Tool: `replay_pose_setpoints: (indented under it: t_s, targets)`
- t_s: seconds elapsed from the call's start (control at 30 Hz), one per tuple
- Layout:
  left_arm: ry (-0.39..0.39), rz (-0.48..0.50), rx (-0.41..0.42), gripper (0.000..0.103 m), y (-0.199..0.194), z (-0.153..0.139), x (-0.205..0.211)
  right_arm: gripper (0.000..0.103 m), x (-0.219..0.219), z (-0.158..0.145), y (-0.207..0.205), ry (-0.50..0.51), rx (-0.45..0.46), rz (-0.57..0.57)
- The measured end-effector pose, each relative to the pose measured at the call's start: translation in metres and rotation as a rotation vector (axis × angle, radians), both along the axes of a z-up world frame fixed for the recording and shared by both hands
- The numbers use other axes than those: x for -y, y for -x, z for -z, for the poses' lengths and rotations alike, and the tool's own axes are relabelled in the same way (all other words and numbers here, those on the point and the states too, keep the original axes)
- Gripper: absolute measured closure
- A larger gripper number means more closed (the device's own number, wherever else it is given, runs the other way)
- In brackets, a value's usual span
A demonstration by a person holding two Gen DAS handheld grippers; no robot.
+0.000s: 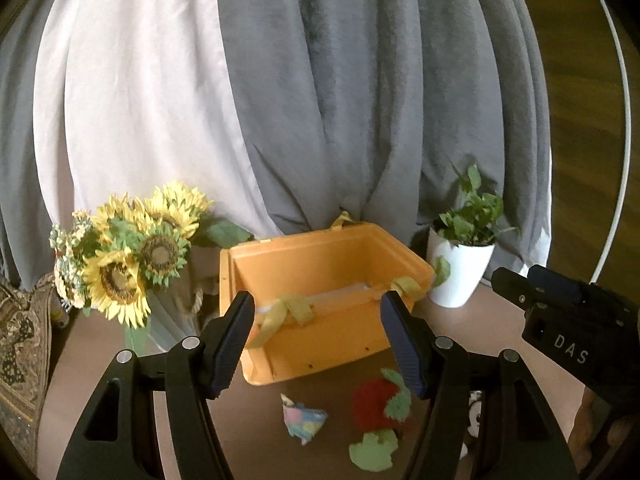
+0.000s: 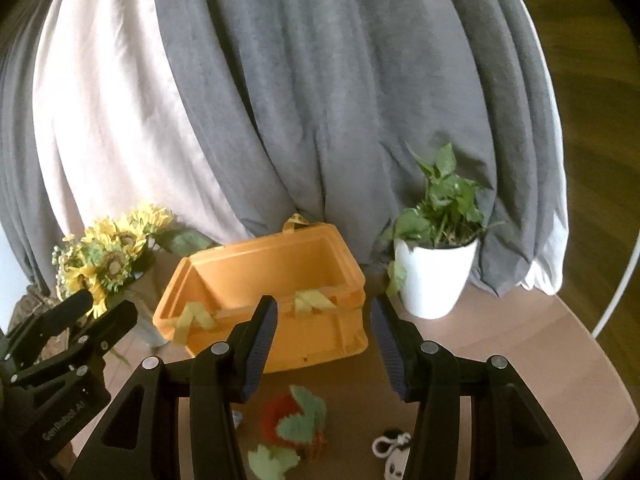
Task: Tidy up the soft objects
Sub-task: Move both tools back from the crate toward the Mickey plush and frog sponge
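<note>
Both the left hand-held gripper (image 1: 316, 344) and the right hand-held gripper (image 2: 324, 348) hover released, empty, above toys (image 1: 378, 404) on the worktop (image 2: 520, 352); the open bin (image 1: 320, 264) behind likely awaits them.

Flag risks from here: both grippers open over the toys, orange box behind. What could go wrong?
1. The red plush toy has loose green leaves; a pinch may catch only a leaf and let it flop or slip.
2. The box's yellow ribbons drape over the near rim and could snag a toy going in.
3. The white plant pot and the sunflowers flank the box closely; a wide swing might knock either.
</note>
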State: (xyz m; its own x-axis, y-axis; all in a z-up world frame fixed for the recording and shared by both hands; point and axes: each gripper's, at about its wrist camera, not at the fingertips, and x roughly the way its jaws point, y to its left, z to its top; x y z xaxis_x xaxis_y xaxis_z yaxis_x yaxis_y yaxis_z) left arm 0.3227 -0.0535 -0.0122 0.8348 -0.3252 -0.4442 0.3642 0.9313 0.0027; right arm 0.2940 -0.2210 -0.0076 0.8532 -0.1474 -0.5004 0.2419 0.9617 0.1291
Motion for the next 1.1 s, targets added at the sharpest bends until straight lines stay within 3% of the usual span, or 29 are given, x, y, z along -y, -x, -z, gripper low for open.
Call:
replay_pose_setpoints:
  t_s: [0.17,0.23,0.3,1.1]
  targets:
    - [0.004,0.014,-0.011,0.038,0.018,0.007,-0.002,0.053,0.001,0.004,0.019,-0.010,-0.016,0.024]
    - [0.003,0.024,-0.013,0.037,0.024,0.010,-0.001,0.044,0.002,0.006,0.026,-0.009,-0.025,0.036]
    - [-0.002,0.032,-0.022,0.037,0.030,0.014,-0.001,0.042,0.002,0.009,0.035,-0.008,-0.023,0.056]
    - [-0.059,0.120,-0.145,0.034,0.057,0.073,0.018,0.042,0.011,0.072,0.091,-0.064,-0.162,0.137]
